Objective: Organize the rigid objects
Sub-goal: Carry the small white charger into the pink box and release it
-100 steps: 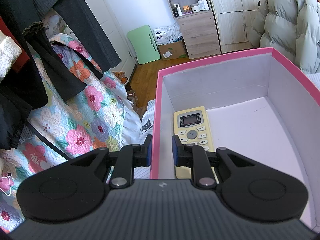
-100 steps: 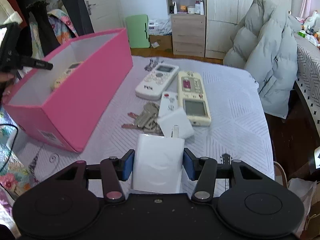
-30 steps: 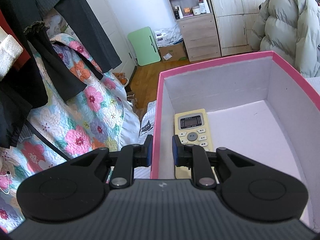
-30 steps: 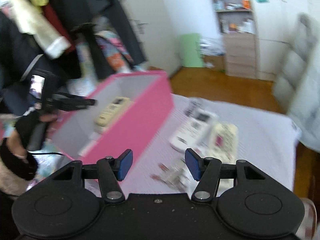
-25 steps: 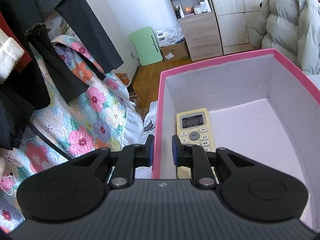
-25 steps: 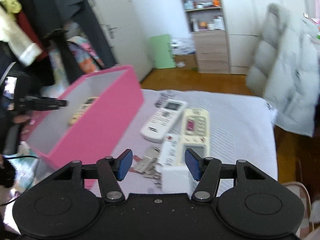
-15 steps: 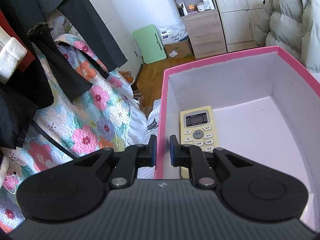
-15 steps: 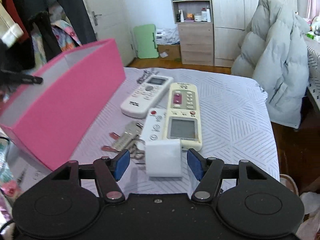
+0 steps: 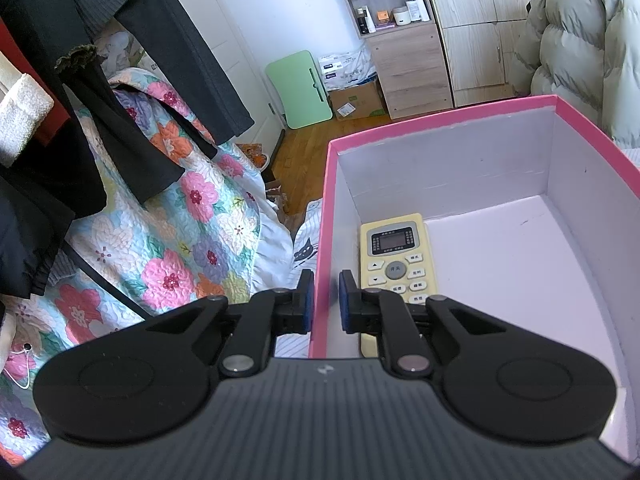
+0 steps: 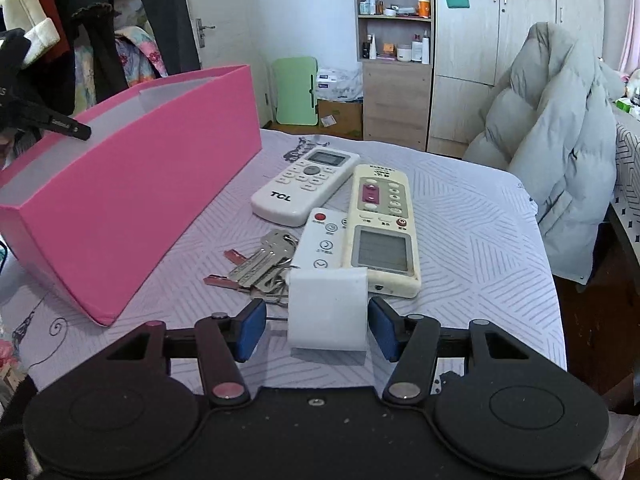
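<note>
My left gripper (image 9: 323, 300) is shut on the left wall of the pink box (image 9: 322, 216), one finger outside, one inside. A yellow remote (image 9: 396, 256) lies in the box beside that wall. In the right wrist view the pink box (image 10: 132, 184) stands at the left of the bed. My right gripper (image 10: 316, 330) is open around a white block (image 10: 327, 312), its pads apart from the block's sides. Beyond it lie keys (image 10: 260, 266), a small white remote (image 10: 322, 244), a cream remote (image 10: 382, 228) and a white TCL remote (image 10: 306, 184).
The objects rest on a pale patterned bedcover (image 10: 480, 248). A grey puffer jacket (image 10: 560, 152) hangs at the bed's right. A floral quilt (image 9: 168, 240) and dark hanging clothes (image 9: 80, 100) are left of the box. The bed's right edge drops to the floor.
The right gripper let go of the white block, swung left toward the box, then came back low with its open fingers around the block. The left gripper kept hold of the box wall.
</note>
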`<state>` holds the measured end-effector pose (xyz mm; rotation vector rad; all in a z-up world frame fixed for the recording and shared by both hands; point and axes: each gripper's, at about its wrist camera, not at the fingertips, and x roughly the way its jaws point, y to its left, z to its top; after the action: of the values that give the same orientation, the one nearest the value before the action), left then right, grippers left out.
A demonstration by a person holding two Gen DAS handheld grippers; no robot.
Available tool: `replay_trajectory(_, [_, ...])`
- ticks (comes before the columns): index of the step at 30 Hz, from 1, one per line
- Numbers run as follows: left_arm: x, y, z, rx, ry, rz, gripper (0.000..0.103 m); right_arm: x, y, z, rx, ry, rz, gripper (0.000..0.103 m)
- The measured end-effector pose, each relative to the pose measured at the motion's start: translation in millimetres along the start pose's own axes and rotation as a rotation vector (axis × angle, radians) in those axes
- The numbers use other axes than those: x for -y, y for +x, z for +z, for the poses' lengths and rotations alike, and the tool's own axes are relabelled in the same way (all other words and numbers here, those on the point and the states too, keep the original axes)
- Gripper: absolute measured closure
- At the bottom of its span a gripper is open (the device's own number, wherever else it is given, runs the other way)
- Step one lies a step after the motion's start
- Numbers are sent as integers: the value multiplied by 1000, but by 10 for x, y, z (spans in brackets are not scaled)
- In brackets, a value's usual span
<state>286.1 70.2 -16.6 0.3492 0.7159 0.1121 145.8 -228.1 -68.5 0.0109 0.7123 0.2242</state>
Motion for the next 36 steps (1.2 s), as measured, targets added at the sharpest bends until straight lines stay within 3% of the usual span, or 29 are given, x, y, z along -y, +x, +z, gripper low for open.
replay_trajectory(5, [1,-1,5,0,0,0,91,-79,-142,60,28,-10,3,42])
replay_trajectory(10, [-2,-2,5,0,-2,-1,91,-247,-343,309,80,-64,72,42])
replay_trajectory(15, [-3,3,5,0,-12,-10,91,-572,-505,800,135,-190,195,41])
replay_trajectory(20, [16,13,14,2,-9,-8,91,-1159,-347,1310,102,-435,330,41])
replay_trajectory(23, [-20,19,7,2,-29,-15,91,-1467,-46,1493,9,-533,370,41])
replay_trajectory(27, [-42,13,1,5,-46,-25,91,-1650,548,1596,-190,-457,419,42])
replay_trajectory(32, [-64,15,-3,6,-53,-36,91,-1793,965,1622,-308,-425,459,42])
replay_trajectory(36, [-58,30,9,1,-56,-41,90,-1925,1116,1621,-383,-464,440,42])
